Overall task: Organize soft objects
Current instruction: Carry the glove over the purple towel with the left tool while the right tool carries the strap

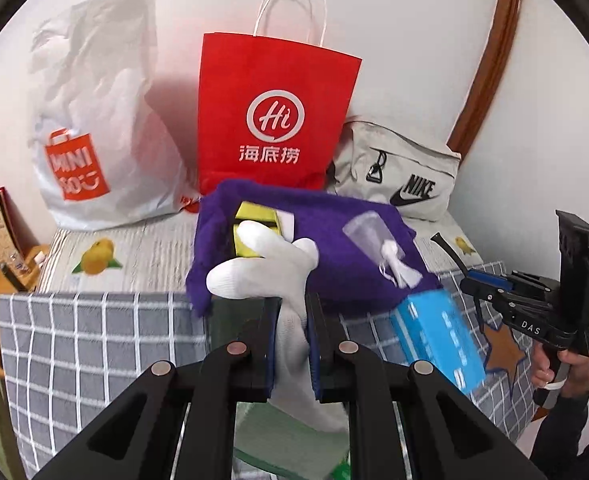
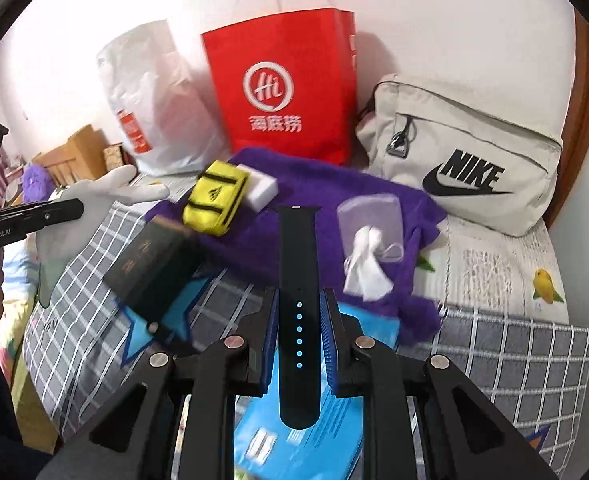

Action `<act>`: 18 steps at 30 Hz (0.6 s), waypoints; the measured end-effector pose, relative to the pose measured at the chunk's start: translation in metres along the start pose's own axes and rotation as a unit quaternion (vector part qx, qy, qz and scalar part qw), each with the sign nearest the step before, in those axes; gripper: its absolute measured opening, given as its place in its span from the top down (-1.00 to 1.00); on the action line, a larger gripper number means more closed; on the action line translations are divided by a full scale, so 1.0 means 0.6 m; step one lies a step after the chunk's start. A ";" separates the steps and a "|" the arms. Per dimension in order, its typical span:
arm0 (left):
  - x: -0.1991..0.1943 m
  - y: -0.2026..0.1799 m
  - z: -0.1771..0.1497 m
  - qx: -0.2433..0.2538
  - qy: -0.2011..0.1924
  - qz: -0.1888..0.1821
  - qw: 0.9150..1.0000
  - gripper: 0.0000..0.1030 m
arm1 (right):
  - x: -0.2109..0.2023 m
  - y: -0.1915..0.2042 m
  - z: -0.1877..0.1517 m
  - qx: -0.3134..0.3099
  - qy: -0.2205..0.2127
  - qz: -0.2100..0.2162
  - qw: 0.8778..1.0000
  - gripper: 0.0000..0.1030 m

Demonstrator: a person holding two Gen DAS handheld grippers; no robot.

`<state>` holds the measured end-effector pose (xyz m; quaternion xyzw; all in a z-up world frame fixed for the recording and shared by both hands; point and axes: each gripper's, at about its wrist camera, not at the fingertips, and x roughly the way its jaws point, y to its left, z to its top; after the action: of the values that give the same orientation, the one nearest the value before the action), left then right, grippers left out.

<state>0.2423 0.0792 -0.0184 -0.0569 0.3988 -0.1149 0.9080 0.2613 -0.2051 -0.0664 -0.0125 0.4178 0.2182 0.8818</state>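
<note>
My left gripper (image 1: 294,308) is shut on the cuff of a white glove (image 1: 270,264), whose fingers stick up in front of a purple towel (image 1: 334,240). My right gripper (image 2: 299,304) is shut on a black watch strap (image 2: 298,248) that points away over the towel (image 2: 334,192). On the towel lie a yellow pouch (image 2: 216,196), a white foam block (image 2: 258,188) and a clear pouch with a white cloth (image 2: 366,248). The right wrist view shows the left gripper (image 2: 54,208) with the glove (image 2: 114,188) at the far left.
A red paper bag (image 1: 270,120), a white plastic bag (image 1: 94,120) and a beige Nike bag (image 1: 398,176) stand against the wall on the bed. A blue box (image 2: 334,400) and a dark box (image 2: 154,256) lie on the checked blanket (image 2: 514,360). A wooden bedpost (image 1: 490,52) rises at right.
</note>
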 end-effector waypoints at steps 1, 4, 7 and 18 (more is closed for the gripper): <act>0.009 -0.001 0.008 0.002 -0.001 0.004 1.000 0.75 | 0.007 -0.006 0.008 0.004 -0.001 0.000 1.000 0.60; 0.043 -0.002 0.035 0.009 0.003 0.012 1.000 0.75 | 0.028 -0.017 0.029 0.010 0.000 -0.003 1.000 0.60; 0.076 -0.005 0.058 0.016 0.007 0.018 1.000 0.75 | 0.053 -0.031 0.050 0.020 0.002 0.001 1.000 0.60; 0.191 -0.023 0.124 0.009 0.020 -0.010 1.000 0.75 | 0.154 -0.053 0.105 0.027 0.028 0.005 0.999 0.60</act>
<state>0.3701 0.0378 -0.0467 -0.0502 0.4153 -0.1285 0.8992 0.3713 -0.1865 -0.0989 0.0074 0.4482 0.2112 0.8686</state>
